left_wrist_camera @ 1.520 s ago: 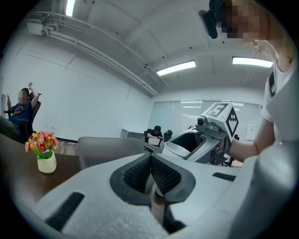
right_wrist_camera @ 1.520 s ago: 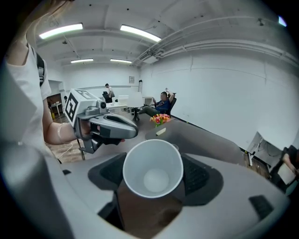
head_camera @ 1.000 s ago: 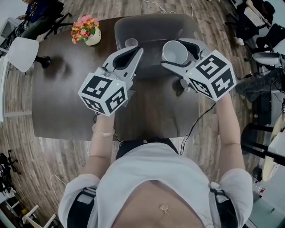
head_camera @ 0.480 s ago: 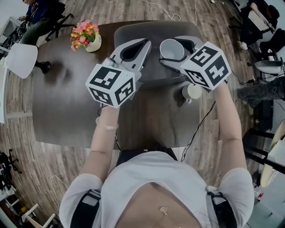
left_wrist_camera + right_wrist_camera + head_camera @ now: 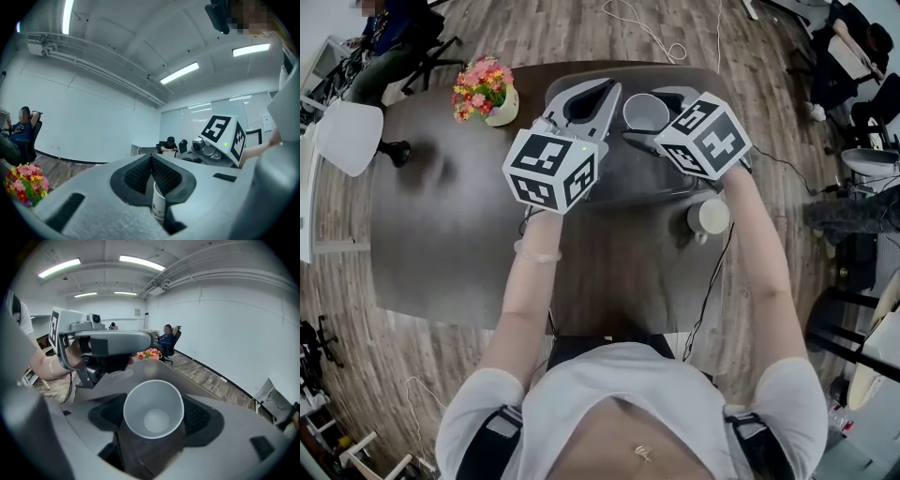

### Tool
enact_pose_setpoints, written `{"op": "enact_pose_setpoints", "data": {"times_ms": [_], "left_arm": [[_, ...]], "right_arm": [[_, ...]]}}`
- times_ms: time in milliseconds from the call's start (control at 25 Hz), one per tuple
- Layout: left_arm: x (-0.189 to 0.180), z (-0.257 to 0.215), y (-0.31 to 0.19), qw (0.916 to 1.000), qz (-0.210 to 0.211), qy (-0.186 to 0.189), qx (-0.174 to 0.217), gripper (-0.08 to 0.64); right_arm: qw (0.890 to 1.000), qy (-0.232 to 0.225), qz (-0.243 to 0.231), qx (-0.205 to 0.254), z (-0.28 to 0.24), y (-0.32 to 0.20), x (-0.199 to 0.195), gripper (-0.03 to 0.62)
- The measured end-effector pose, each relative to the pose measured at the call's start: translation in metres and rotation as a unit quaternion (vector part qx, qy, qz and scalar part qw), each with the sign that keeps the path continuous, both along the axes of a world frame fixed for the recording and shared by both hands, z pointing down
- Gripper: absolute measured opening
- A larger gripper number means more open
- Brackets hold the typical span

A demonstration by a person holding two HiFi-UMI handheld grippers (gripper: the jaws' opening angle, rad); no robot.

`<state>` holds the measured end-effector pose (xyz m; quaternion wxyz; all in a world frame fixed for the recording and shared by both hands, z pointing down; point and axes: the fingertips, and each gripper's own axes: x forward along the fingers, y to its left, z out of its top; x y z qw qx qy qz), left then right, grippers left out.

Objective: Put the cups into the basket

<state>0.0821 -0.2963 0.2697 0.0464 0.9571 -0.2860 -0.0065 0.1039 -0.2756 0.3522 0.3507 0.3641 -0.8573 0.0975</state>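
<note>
While angled downward, right gripper [image 5: 154, 391] grasping white cup [image 5: 153, 409], left gripper [image 5: 151, 160] held level, pinching second cup [image 5: 159, 202]

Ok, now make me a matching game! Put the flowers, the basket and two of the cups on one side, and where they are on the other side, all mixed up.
Things
1. flowers
2. basket
3. held cup
4. loose cup

Places
A. standing on the table, by the basket's near right corner
B. between the jaws of the right gripper
C. at the table's far left corner
D. at the table's far edge, under both grippers

Pairs: 1-C, 2-D, 3-B, 4-A
</note>
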Motion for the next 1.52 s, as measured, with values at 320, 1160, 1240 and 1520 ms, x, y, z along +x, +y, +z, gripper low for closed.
{"op": "enact_pose_setpoints", "data": {"times_ms": [320, 1160, 1240, 1520], "left_arm": [[0.013, 0.003, -0.024, 0.9991, -0.009, 0.041, -0.008, 0.011], [0.018, 0.029, -0.028, 0.9996, -0.021, 0.016, -0.008, 0.011], [0.017, 0.030, -0.028, 0.9996, -0.025, 0.011, -0.009, 0.011], [0.009, 0.032, -0.036, 0.9978, -0.045, 0.030, -0.039, 0.011]], "right_arm": [[1.000, 0.005, -0.005, -0.022, 0.035, -0.032, 0.001, 0.365], [0.997, 0.050, -0.038, -0.037, 0.128, -0.066, -0.004, 0.367], [0.997, 0.040, -0.043, -0.043, 0.137, -0.063, -0.009, 0.367], [0.995, 0.046, -0.076, -0.050, 0.164, -0.057, -0.021, 0.367]]}}
